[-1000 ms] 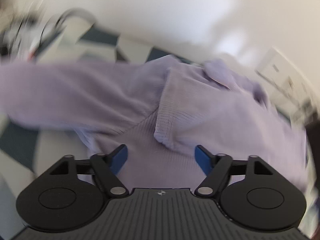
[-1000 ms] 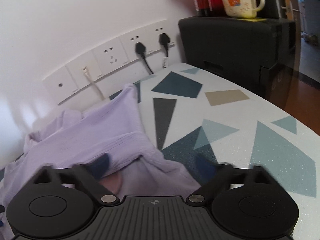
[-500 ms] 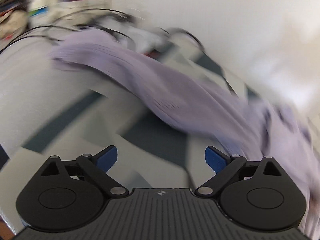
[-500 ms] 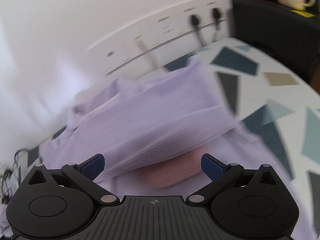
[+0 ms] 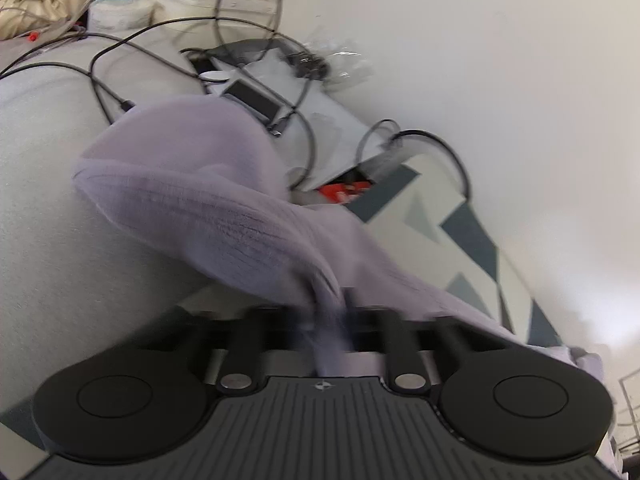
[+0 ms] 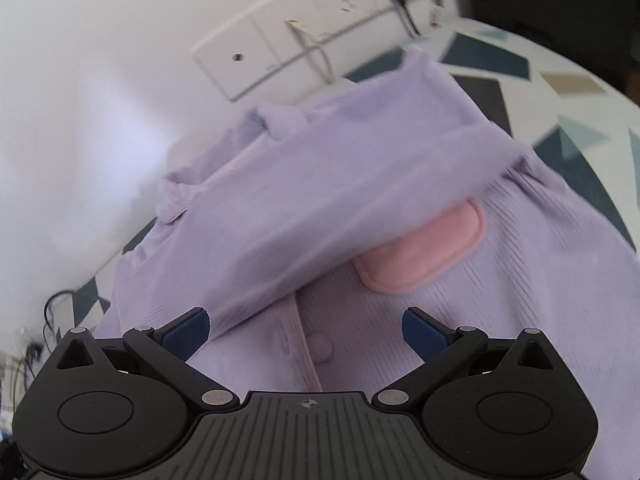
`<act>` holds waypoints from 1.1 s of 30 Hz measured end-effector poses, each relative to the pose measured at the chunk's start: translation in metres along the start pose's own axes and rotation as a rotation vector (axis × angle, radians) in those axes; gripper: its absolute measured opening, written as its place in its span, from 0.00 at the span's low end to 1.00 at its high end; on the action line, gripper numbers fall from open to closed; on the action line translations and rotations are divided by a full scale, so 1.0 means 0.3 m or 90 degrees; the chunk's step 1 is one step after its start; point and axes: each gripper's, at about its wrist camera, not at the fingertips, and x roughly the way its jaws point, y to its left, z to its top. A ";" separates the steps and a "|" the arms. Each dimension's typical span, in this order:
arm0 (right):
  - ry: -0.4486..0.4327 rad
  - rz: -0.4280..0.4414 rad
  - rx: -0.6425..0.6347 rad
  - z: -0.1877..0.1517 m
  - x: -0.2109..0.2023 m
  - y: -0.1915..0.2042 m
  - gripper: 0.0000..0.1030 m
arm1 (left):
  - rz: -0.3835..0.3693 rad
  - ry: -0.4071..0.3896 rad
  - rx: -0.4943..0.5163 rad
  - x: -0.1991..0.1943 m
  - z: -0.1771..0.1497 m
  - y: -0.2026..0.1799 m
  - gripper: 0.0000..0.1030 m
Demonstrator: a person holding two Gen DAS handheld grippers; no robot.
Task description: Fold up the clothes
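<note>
A lilac ribbed cardigan with a pink pocket and a lilac button lies on the patterned table. One sleeve is folded across its front. My right gripper hovers open just above the button placket, nothing between its blue pads. In the left wrist view the other sleeve stretches out over the grey surface. My left gripper is shut on that sleeve, the fabric bunched between the closed jaws.
Black cables, a phone and a white box lie beyond the sleeve by the wall. Wall sockets with plugs sit behind the cardigan. A black unit stands at the far right.
My left gripper swung left along the sleeve and closed on it. My right gripper let go, opened and drew back over the cardigan's front, where the folded sleeve now rests.
</note>
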 end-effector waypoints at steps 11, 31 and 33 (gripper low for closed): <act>-0.076 0.022 0.072 0.089 -0.084 -0.140 0.99 | -0.252 -0.090 0.285 -0.286 -0.189 -0.518 0.10; -0.123 -0.062 0.009 0.210 -0.167 -0.391 0.99 | -0.345 0.104 0.622 -0.235 -0.716 -0.847 0.70; -0.115 -0.036 -0.024 0.210 -0.147 -0.327 0.99 | -0.359 0.096 0.643 -0.299 -0.680 -0.795 0.74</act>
